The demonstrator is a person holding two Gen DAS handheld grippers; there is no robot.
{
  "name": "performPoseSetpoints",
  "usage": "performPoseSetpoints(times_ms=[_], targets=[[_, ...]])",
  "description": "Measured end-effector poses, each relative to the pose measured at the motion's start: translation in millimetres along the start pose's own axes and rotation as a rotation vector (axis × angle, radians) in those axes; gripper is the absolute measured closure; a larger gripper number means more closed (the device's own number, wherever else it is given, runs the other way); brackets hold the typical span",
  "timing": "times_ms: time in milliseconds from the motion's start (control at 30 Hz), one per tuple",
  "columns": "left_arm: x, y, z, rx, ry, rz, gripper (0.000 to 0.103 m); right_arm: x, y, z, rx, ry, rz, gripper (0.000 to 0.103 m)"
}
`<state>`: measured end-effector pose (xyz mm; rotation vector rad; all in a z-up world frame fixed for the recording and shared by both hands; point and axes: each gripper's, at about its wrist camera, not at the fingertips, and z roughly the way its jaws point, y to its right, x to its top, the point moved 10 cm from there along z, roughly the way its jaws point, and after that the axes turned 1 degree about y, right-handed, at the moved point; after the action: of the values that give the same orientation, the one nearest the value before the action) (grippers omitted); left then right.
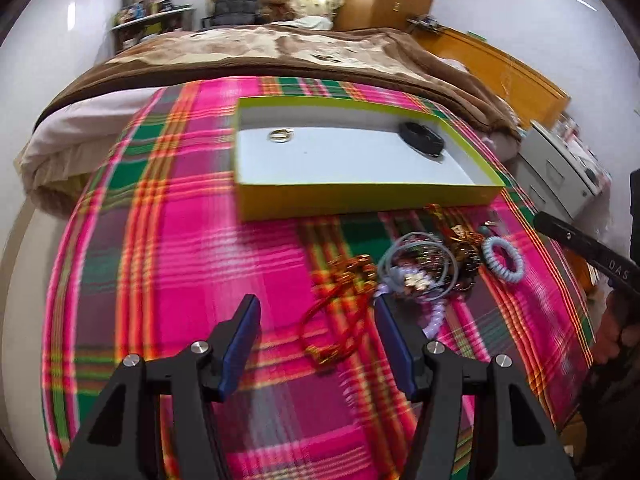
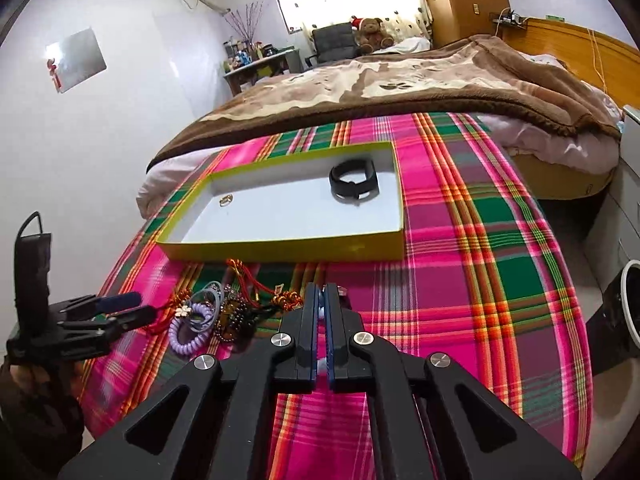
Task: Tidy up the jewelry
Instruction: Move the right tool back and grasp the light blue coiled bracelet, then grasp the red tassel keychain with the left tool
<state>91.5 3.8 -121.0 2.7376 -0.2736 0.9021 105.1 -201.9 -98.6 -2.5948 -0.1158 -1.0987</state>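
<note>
Your left gripper [image 1: 316, 322] hovers with fingers spread over the jewelry pile [image 1: 424, 268]; your right gripper [image 2: 321, 300] has its fingers pinching something pale that you cannot identify

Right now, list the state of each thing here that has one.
Box: lidless, holding a ring and a black band.
Ring: lying in the box.
Black band: lying in the box.
Jewelry pile: tangled, on the cloth outside the box.
Left gripper: fingers open, empty.
Right gripper: fingers shut on something pale.
</note>
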Motion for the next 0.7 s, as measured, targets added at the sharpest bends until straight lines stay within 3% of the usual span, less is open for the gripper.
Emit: performPoseSetpoints(times_ms=[300,367,700], targets=[[6.0,-4.4,15.4,0.082,-0.028,0.030,0.042,-12.5,11.5,11.3,-0.042,-0.079,-0.052,0.100],[6.8,-5.9,16.8,0.114,-0.034,0.046,0.042,-17.1,9.5,14.7,-0.048,-0.099,-0.085,0.092],[15.1,-5.5,24.1,0.128,-0.019,0.071,0.041,-35.1,17.4,28.1,-0.091,-0.178,-0.066,0.090]])
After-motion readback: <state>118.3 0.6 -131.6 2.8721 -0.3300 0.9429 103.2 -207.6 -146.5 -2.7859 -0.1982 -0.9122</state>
